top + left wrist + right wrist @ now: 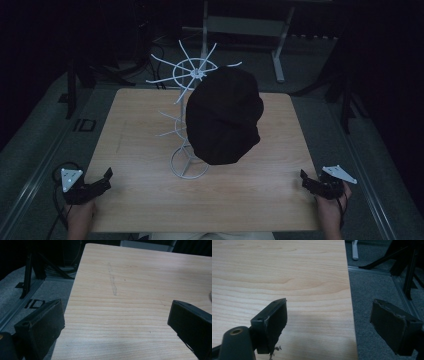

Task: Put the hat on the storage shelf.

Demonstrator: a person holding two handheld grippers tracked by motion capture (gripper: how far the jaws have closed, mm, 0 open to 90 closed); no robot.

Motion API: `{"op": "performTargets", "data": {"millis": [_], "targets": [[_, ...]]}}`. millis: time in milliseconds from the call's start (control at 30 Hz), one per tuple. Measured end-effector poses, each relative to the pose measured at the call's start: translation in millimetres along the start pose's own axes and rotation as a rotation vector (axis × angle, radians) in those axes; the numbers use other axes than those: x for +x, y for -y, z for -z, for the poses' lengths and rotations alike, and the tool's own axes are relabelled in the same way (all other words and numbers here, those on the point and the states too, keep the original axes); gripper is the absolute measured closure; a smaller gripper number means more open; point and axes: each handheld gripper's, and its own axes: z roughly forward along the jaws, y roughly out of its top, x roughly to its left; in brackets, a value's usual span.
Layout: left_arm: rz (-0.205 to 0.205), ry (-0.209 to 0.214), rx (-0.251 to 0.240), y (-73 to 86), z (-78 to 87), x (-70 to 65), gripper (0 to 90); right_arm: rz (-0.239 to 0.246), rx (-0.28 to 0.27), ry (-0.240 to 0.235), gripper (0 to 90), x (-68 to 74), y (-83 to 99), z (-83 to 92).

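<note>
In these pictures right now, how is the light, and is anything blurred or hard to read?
High view: dim, the black hat on the white wire rack reads as a dark mass without detail. Left gripper view: brighter, the wooden table has sharp grain. Right gripper view: the near jaws look soft, with a shadow beneath.

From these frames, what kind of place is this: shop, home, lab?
Probably a lab or recording rig, not a shop: a bare wooden table on grey carpet, dark metal frame legs around it, and one black hat on a white wire rack.

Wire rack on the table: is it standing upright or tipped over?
Upright. The white wire rack stands on its ring base on the table, its spoked top highest, with a black hat hanging on it.
</note>
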Motion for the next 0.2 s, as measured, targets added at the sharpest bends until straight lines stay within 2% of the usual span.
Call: {"op": "performTargets", "data": {"millis": [200], "targets": [[0.002, 0.001, -0.001, 0.0, 0.1, 0.2, 1.4, -0.009, 0.007, -0.007, 14.3, -1.4, -0.2, -0.8]]}}
